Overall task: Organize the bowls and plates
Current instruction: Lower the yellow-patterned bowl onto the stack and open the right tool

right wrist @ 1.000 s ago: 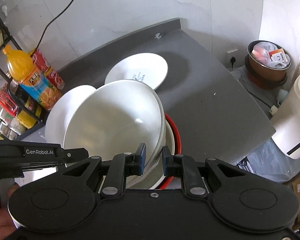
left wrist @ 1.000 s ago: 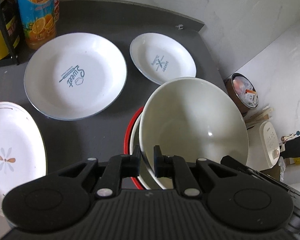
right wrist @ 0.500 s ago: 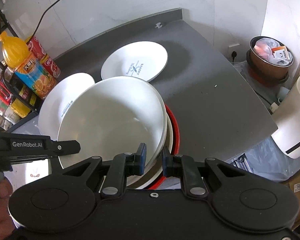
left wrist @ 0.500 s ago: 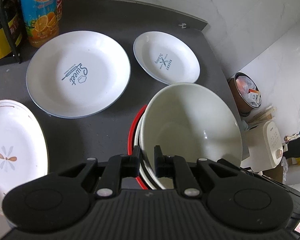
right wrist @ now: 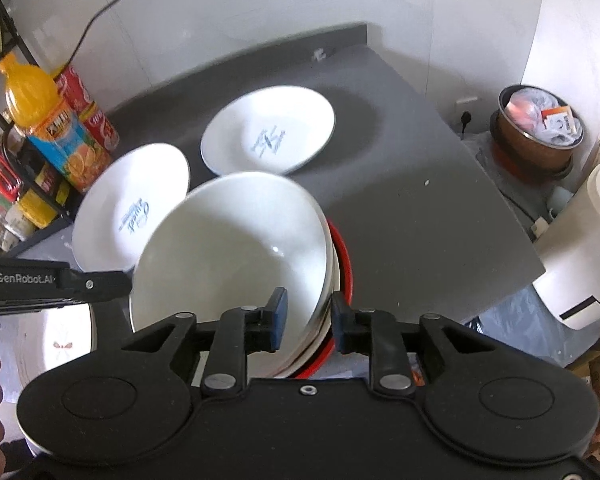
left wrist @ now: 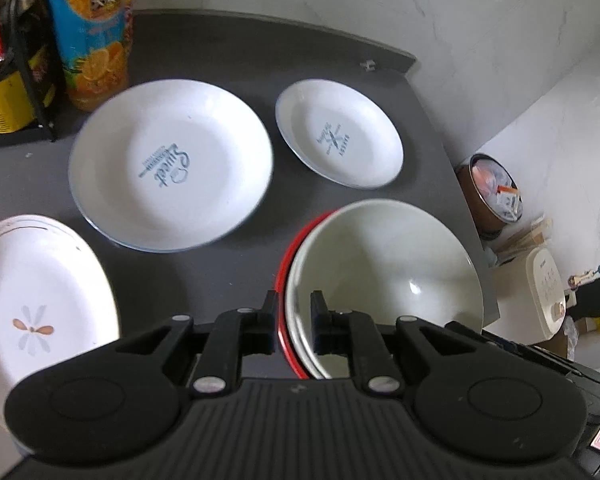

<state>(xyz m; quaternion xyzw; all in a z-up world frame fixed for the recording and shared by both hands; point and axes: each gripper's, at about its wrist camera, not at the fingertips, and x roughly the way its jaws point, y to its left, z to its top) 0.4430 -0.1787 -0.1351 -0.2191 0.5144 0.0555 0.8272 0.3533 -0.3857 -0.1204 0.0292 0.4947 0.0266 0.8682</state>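
Three plates lie flat on my dark counter (left wrist: 228, 44). From the left wrist camera, going left to right, I see a flower-patterned plate (left wrist: 40, 300) at the near left edge, then a large plate (left wrist: 172, 164) with blue lettering, then a smaller plate (left wrist: 338, 144) with a crossed-utensil mark, each apart from the others. An orange juice bottle (left wrist: 92, 32) stands behind the large plate, beside a black wire rack (left wrist: 24, 60) of tins. Nearest me on the right sits the stack of bowls: a white bowl (left wrist: 384, 276) nested on top, with a red bowl (left wrist: 290, 264) showing as a rim underneath. My left gripper (left wrist: 294, 320) has its fingers parted around the near rims of that stack; they straddle the rims with gaps on both sides and do not pinch them. From the right wrist camera, my right gripper (right wrist: 306, 320) is likewise spread, its fingers set either side of the stacked rims with clear space between pad and bowl. Beyond the counter's right edge, on the floor, are a brown bin (right wrist: 536, 136) and a white appliance (right wrist: 584, 248).
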